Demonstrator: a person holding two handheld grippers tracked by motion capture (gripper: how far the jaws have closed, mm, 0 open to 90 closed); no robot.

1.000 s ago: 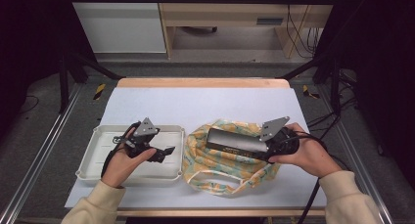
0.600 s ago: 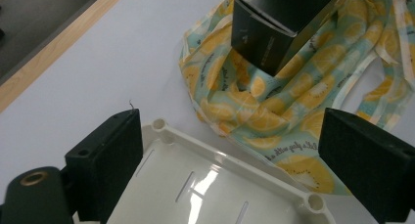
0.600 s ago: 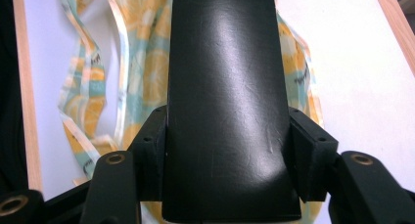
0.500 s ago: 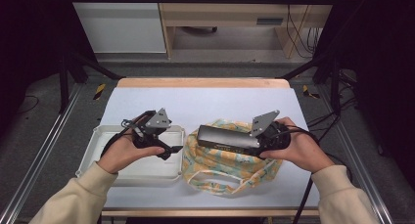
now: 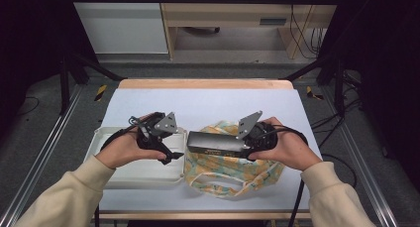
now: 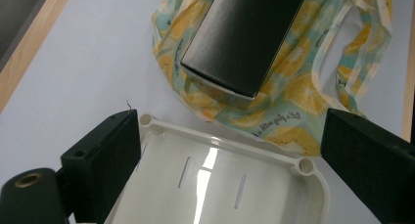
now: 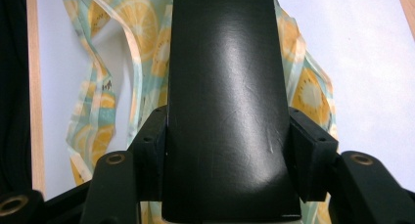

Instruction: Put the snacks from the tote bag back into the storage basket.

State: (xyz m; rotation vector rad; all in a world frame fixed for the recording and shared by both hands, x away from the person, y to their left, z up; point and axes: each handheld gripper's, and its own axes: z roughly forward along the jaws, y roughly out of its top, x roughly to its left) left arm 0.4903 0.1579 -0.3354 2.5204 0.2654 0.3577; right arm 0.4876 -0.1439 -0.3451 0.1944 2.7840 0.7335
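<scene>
A: Where is the black box (image 5: 218,143)?

B: Just right of centre in the high view, lifted over the lemon-print bag (image 5: 233,170) and lying level, pinched at its right end by the right hand-held gripper (image 5: 246,146). In the right gripper view both pads press its long sides.

A: And the left hand-held gripper (image 5: 173,155)?

B: Left of centre, above the white tray (image 5: 143,175), jaws spread wide with nothing between them. In the left gripper view the tray's rim runs between them, with the box beyond at the top.

A: What carries it all?

B: A counter (image 5: 208,105) under a pale sheet; bag and tray lie side by side on it.
</scene>
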